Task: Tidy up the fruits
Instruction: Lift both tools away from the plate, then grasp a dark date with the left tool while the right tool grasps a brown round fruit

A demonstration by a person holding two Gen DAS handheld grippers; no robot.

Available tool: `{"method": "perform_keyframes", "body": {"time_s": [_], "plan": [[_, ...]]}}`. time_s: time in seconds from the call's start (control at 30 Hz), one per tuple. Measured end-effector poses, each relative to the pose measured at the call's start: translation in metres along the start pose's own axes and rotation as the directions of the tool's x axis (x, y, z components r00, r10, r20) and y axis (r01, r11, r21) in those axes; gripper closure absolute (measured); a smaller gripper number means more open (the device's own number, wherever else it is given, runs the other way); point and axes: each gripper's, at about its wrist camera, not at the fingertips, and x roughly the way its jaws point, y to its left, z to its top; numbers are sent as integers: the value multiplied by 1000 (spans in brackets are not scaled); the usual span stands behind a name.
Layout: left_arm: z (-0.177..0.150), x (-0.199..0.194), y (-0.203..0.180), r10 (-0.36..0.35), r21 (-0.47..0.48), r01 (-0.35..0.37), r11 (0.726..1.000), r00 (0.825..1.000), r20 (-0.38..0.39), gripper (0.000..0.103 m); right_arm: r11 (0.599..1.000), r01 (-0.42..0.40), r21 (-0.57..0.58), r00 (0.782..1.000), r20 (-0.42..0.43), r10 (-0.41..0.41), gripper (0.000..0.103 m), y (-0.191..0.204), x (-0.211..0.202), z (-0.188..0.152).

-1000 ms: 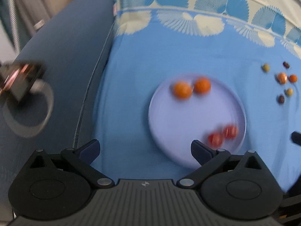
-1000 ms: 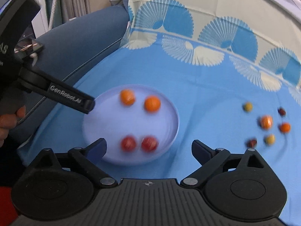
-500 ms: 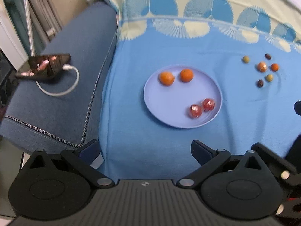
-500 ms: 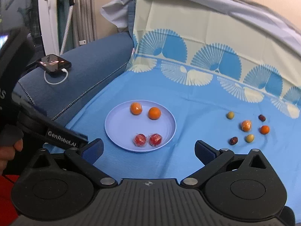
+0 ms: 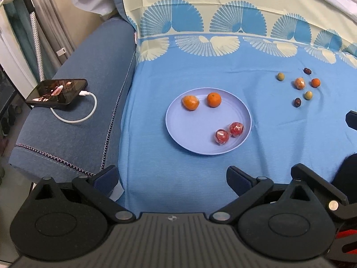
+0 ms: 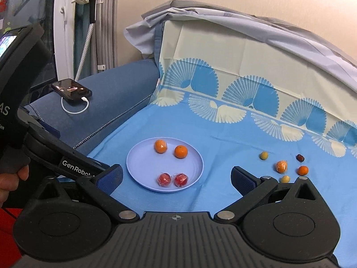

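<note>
Showing the layout from both wrist views, we see a lilac plate (image 5: 178, 131) resting flat on the blue cloth (image 5: 178, 71) that covers the sofa seat. On the plate we find two oranges (image 5: 213, 99) side by side at the far rim and two red wrapped fruits (image 5: 222, 136) touching each other at the near rim: each kind keeps to its own side, which we read as sorting by kind already under way. Well apart from the plate, to its right, we see a loose cluster of small fruits (image 5: 299, 83) on the bare cloth: two orange ones, two yellow-green ones and two dark ones, none touching. We judge these to be the pieces not yet sorted.

The left tongs (image 5: 171, 178) stand wide apart and hold nothing; they hang over the near edge of the cloth, short of the plate. The right tongs (image 6: 176, 177) likewise stand fully spread and empty, the plate showing between their tips in their own view, though well beyond them. We take the wide spread as readiness for a round fruit rather than a grip.

On the sofa arm (image 5: 73, 111), clear of the cloth, a phone (image 5: 57, 92) lies on its cable (image 5: 78, 118), out of the working area. A hand (image 6: 9, 183) holding the left tool shows at the left edge of the right view.
</note>
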Motion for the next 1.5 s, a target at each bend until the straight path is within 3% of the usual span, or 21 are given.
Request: {"method": "perform_keyframes", "body": {"time_s": [0.37, 0.57, 0.77, 1.0, 1.07, 1.17, 1.33, 1.43, 1.5], "plan": [[3, -2, -6, -19, 9, 19, 1000, 1000, -3, 0, 1000, 12, 0, 1000, -2, -12, 1, -1, -6, -3], [13, 13, -22, -31, 41, 32, 999, 999, -29, 0, 995, 60, 82, 998, -29, -57, 1, -22, 5, -10], [38, 38, -50, -58, 57, 62, 996, 996, -63, 0, 955, 227, 189, 973, -71, -218, 1, -85, 32, -25], [77, 71, -95, -111, 65, 118, 991, 989, -102, 0, 876, 413, 251, 910, -144, -388, 1, -189, 85, -55], [87, 82, -111, -121, 93, 129, 987, 989, -85, 0, 871, 430, 239, 903, -141, -407, 1, -211, 104, -60], [102, 103, -141, -127, 144, 134, 980, 990, -63, 0, 885, 411, 216, 911, -128, -392, 1, -243, 142, -67], [118, 154, -192, -169, 237, 178, 955, 984, -55, 0, 894, 398, 206, 914, -172, -367, 1, -275, 205, -82], [123, 190, -228, -256, 319, 272, 908, 962, -93, 0, 909, 365, 201, 919, -234, -317, 1, -291, 234, -92], [125, 210, -249, -302, 359, 324, 875, 946, -119, 0, 921, 346, 176, 924, -233, -303, 1, -302, 245, -95]]}}
